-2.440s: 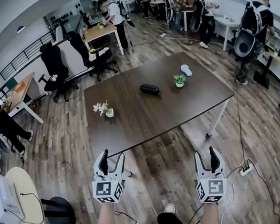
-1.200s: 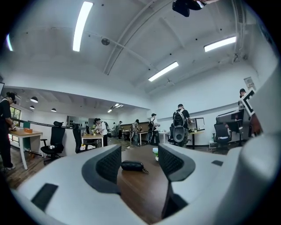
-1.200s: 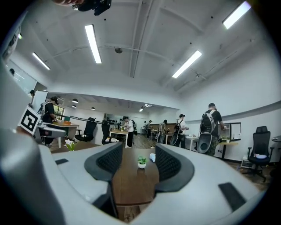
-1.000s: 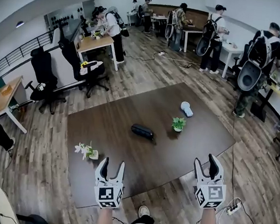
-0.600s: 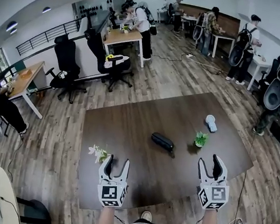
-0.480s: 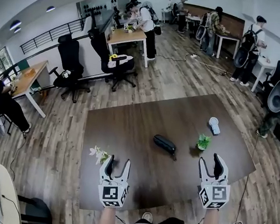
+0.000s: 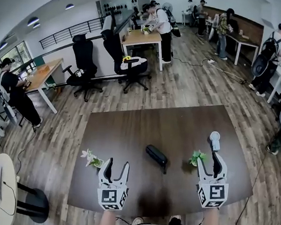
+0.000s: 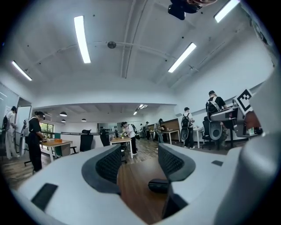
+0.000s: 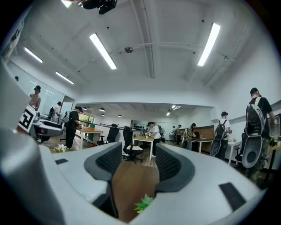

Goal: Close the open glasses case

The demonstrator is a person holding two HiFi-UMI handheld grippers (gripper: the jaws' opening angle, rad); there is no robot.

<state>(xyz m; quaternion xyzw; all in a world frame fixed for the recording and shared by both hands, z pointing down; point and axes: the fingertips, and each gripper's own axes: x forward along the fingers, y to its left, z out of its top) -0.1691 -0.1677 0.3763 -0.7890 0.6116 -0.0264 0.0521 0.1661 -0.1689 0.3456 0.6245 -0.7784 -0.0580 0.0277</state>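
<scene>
A black glasses case (image 7: 156, 155) lies near the middle of the dark brown table (image 7: 138, 129); from here I cannot tell how its lid stands. My left gripper (image 7: 115, 166) hovers over the table's near edge, left of the case, open and empty. In the left gripper view the case (image 8: 160, 185) shows low down, just past the right jaw of the left gripper (image 8: 139, 162). My right gripper (image 7: 209, 162) is open and empty too, right of the case and beside a small green plant (image 7: 196, 157). In the right gripper view the plant's leaves (image 9: 144, 204) show below the open right gripper (image 9: 138, 165).
A small pot of white flowers (image 7: 91, 158) stands on the table beside the left gripper. A white object (image 7: 214, 139) lies at the table's right edge. Office chairs (image 7: 83, 61), desks and several people stand farther back.
The table has come closer, and both grippers have moved from off its near edge to over the tabletop. The right gripper now sits next to the green plant. Both sets of jaws stay open.
</scene>
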